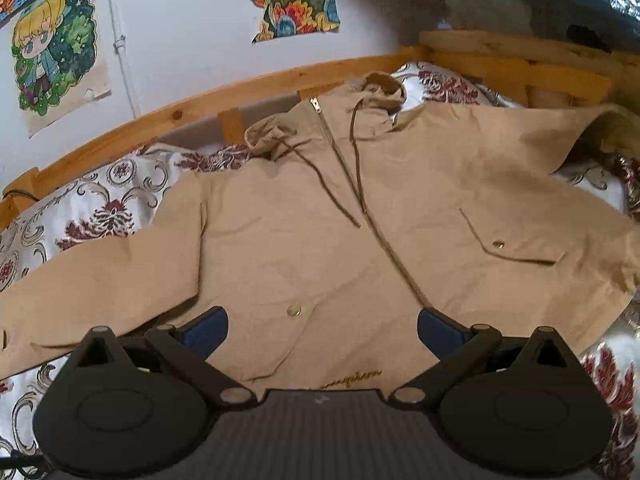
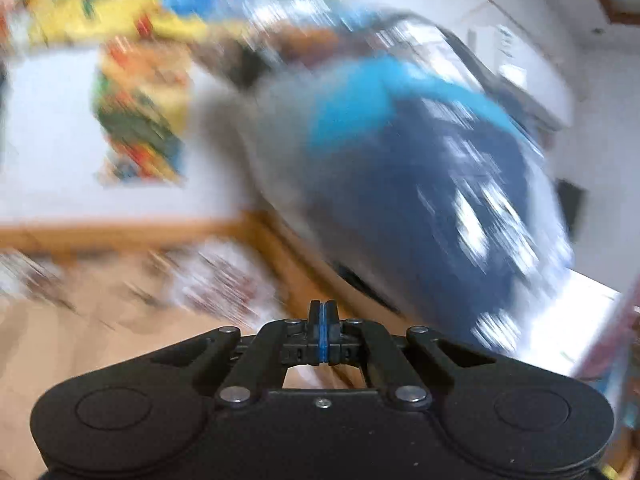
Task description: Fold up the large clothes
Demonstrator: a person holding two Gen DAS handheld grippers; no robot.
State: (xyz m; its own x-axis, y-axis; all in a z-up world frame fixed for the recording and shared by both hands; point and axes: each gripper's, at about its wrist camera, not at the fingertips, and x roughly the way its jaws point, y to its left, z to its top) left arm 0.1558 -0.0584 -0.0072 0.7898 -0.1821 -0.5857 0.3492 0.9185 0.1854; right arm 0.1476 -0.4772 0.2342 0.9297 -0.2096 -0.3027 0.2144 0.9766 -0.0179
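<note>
A tan hooded jacket (image 1: 320, 216) lies zipped and front side up on the bed, hood toward the wooden headboard and sleeves spread out to both sides. My left gripper (image 1: 322, 328) hovers open over its lower hem, blue pads (image 1: 208, 330) wide apart with nothing between them. In the heavily blurred right wrist view, my right gripper (image 2: 322, 316) is shut, blue pads pressed flat together, and no cloth shows between them. Blurred tan jacket fabric (image 2: 80, 340) fills the lower left of that view.
The bed has a white sheet with a red floral print (image 1: 100, 208) and a wooden frame rail (image 1: 200, 108) along the wall. Colourful posters (image 1: 56, 52) hang on the white wall. A dark blue bundle (image 2: 440, 184) sits beyond the bed's corner on the right.
</note>
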